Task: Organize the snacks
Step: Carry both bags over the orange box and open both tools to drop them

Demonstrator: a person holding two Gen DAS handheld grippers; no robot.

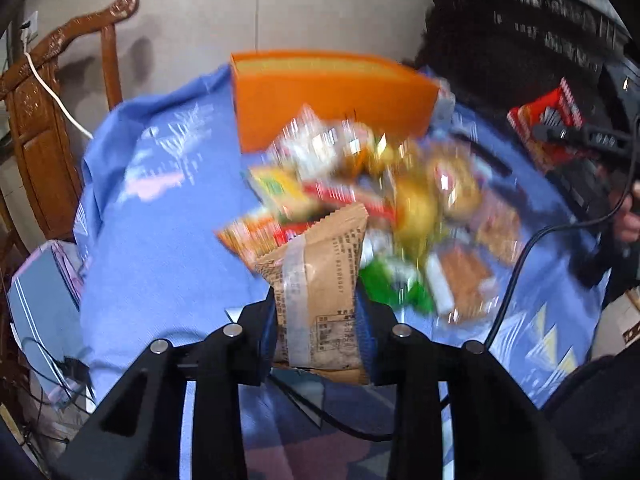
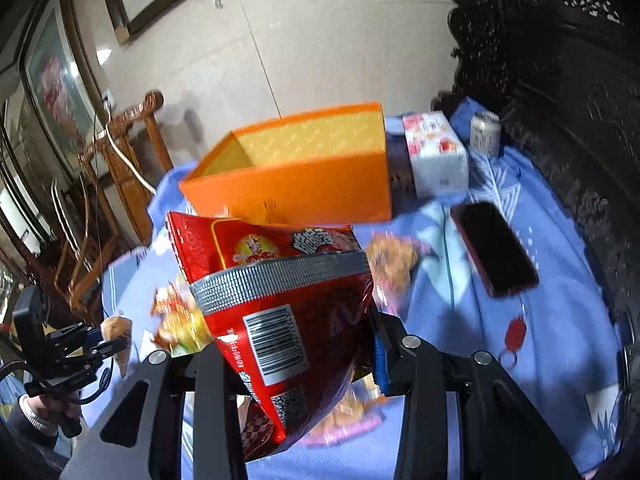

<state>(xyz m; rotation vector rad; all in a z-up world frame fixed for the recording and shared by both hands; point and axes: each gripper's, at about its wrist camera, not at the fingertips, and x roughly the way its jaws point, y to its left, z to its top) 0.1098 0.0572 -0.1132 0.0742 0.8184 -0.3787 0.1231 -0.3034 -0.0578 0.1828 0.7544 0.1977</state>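
My left gripper (image 1: pixel 318 320) is shut on a brown paper snack packet (image 1: pixel 320 280) and holds it above the blue cloth (image 1: pixel 168 240). A blurred pile of loose snacks (image 1: pixel 380 208) lies beyond it, in front of an open orange box (image 1: pixel 332 100). My right gripper (image 2: pixel 300 340) is shut on a red snack bag (image 2: pixel 288 300), held up in front of the orange box (image 2: pixel 296 184). The left gripper with its brown packet (image 2: pixel 118 332) shows at the left of the right wrist view. The right gripper with the red bag (image 1: pixel 548 128) shows at the right of the left wrist view.
A phone (image 2: pixel 496 248), a tissue pack (image 2: pixel 436 156) and a can (image 2: pixel 486 132) lie right of the box. A red key fob (image 2: pixel 516 332) lies on the cloth. Wooden chairs (image 1: pixel 48 140) stand left; dark carved furniture (image 2: pixel 560 120) stands right. Cables (image 1: pixel 520 272) cross the cloth.
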